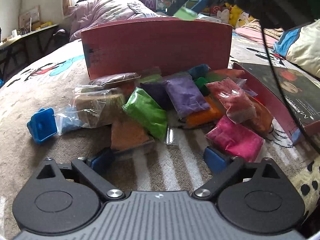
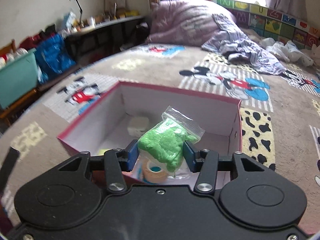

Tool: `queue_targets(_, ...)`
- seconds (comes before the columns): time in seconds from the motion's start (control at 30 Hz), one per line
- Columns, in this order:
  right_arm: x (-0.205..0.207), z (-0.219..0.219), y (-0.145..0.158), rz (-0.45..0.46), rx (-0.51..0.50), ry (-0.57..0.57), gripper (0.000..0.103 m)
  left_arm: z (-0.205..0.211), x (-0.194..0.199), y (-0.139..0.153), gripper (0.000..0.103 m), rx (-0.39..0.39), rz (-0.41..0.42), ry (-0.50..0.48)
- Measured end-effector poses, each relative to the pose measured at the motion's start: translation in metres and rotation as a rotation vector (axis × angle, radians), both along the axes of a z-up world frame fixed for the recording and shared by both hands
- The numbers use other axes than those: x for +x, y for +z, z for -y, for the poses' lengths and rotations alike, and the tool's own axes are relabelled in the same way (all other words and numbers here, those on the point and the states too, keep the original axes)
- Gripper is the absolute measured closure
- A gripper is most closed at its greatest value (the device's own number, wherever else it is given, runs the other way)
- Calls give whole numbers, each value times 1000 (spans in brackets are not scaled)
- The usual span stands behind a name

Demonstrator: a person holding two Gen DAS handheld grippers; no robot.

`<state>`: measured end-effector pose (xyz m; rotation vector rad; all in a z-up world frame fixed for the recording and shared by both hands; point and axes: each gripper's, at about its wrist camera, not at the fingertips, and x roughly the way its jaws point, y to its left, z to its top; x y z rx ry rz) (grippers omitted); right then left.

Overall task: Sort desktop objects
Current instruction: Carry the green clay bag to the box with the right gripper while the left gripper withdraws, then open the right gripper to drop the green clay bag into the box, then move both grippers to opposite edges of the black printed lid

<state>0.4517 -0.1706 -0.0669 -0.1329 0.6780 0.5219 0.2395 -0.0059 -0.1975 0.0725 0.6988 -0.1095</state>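
Note:
A pile of small plastic bags of coloured clay lies on the bed cover in front of a red box (image 1: 158, 46): a green bag (image 1: 147, 113), a purple bag (image 1: 185, 97), a pink bag (image 1: 236, 138), an orange bag (image 1: 129, 134) and others. My left gripper (image 1: 160, 160) is open and empty, low before the pile. My right gripper (image 2: 161, 155) is shut on a light green clay bag (image 2: 166, 146) and holds it above the open red box (image 2: 84, 126). It shows from outside in the left wrist view (image 1: 185, 13). Inside the box lie a white object (image 2: 138, 127) and a tape roll (image 2: 155, 172).
A blue plastic mould (image 1: 42, 128) lies left of the pile. The box lid (image 1: 288, 96) lies at the right with a black cable (image 1: 280, 84) across it. A crumpled purple quilt (image 2: 200, 26) lies at the far end of the bed.

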Motion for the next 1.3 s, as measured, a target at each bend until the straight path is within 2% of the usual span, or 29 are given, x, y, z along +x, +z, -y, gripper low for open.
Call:
queue_targets(0.4,38,-13,-29,-125,-119,-45,55,-2,1,-1,4,-2,5,-11)
queue_targets(0.47,44,-15,-32,-134,-136,-61,52,-1,2,-1,3,-1,7,-13)
queue_targets(0.5,46,-15,-33,-139,-131,-70,47,-1,2,-1,3,0,8,-13)
queue_targets(0.6,49,-11,-33,-149,-96,-88,46,-1,1,-1,3,-1,9,-15)
queue_targets(0.7,43,-8,-29,-140,-67,-92,40,-1,1,-1,3,-2,10,-13)
queue_targets(0.9,12,9,-13,-102,26,-103,30,-1,1,-2,3,-1,13,-12)
queue_targets(1.2,-67,66,-2,-66,203,-135,22,3,-1,-2,3,13,26,0)
queue_targets(1.3,-99,83,-4,-33,228,-145,20,5,-3,-2,3,19,32,10)
